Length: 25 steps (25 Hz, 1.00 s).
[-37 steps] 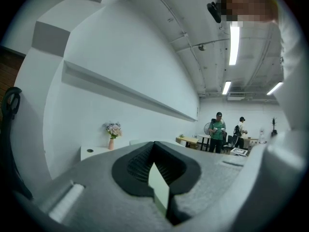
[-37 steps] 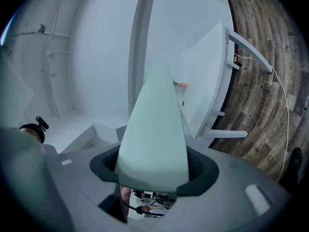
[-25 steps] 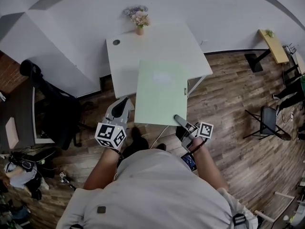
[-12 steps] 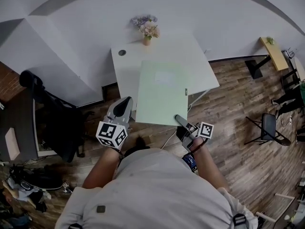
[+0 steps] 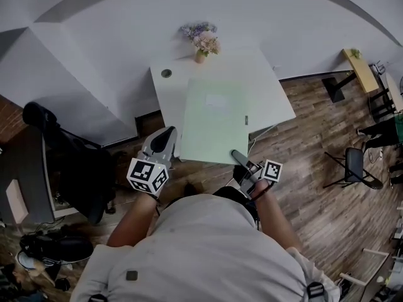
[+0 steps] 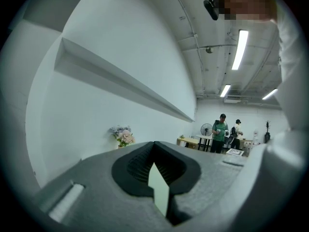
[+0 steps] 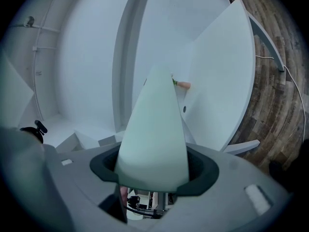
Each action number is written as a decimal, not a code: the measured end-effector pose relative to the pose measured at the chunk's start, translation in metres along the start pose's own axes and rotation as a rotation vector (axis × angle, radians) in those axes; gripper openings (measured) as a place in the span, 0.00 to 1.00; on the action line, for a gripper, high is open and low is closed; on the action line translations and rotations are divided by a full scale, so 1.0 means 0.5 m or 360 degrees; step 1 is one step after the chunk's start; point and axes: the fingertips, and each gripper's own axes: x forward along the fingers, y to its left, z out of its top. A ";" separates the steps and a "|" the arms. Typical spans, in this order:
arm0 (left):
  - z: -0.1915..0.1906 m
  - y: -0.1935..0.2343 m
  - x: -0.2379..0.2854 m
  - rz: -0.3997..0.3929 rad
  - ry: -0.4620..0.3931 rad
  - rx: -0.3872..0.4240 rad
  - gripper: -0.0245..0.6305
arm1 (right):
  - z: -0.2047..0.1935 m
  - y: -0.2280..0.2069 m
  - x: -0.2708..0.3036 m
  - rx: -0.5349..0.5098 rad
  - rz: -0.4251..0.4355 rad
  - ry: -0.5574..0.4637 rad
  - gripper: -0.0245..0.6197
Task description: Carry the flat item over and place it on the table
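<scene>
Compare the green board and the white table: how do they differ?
Colour: the green board is pale green, the table white. Size: the board is smaller than the tabletop. State: the board is held at its near edge by the left claw and right claw; the table stands on the floor and carries a flower vase. Shared: both are flat and rectangular.
</scene>
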 end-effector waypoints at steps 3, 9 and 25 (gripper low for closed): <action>-0.004 0.020 0.011 0.0002 0.0007 -0.0008 0.04 | 0.006 -0.010 0.019 0.0012 -0.0013 0.0007 0.50; -0.014 0.043 0.038 0.0035 0.0020 -0.0015 0.04 | 0.038 -0.040 0.046 0.0037 -0.0016 0.0032 0.50; -0.030 0.087 0.184 0.0191 0.0076 -0.0073 0.04 | 0.206 -0.152 0.096 0.0085 -0.0107 0.0172 0.50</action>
